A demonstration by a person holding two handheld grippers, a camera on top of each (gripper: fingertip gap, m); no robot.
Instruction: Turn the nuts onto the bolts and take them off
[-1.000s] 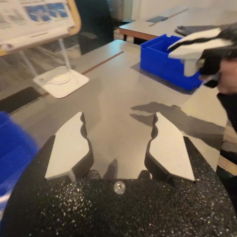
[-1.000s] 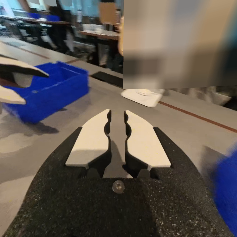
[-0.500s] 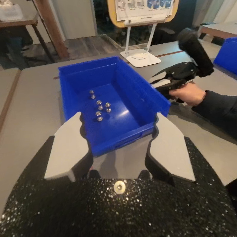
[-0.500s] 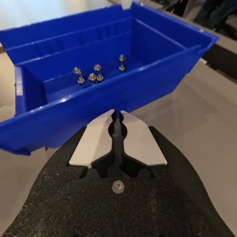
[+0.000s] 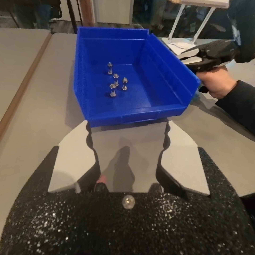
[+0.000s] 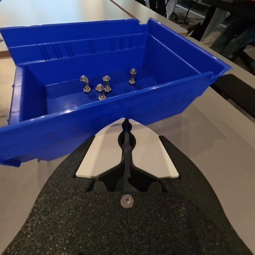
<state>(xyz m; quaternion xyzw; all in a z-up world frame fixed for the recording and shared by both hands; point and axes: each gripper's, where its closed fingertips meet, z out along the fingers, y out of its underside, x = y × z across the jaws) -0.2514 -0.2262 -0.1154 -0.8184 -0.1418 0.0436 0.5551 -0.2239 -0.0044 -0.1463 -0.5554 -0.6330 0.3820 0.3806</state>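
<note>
A blue bin [image 5: 138,114] sits on the grey table. Several steel bolts [image 5: 115,81] with nuts threaded on stand on their heads inside it, left of the middle. My left gripper [image 5: 127,122] is open and empty, just short of the bin's near wall. My right gripper [image 6: 127,121] is shut on the bin's [image 6: 55,131] long side wall, with a sliver of blue between its fingers. It also shows in the left wrist view [image 5: 182,59] at the bin's right rim. The bolts [image 6: 104,85] stand beyond that wall.
A person's hand [image 5: 215,85] and dark sleeve hold the right gripper at the bin's right. A white stand base [image 5: 180,44] sits behind it. A brown table seam [image 5: 27,71] runs at the left. A black panel [image 6: 234,93] lies in the table past the bin.
Both views have swung from the table onto the bin with bolts. My right gripper's fingers have closed from a small gap onto the bin's wall. The left gripper stays open.
</note>
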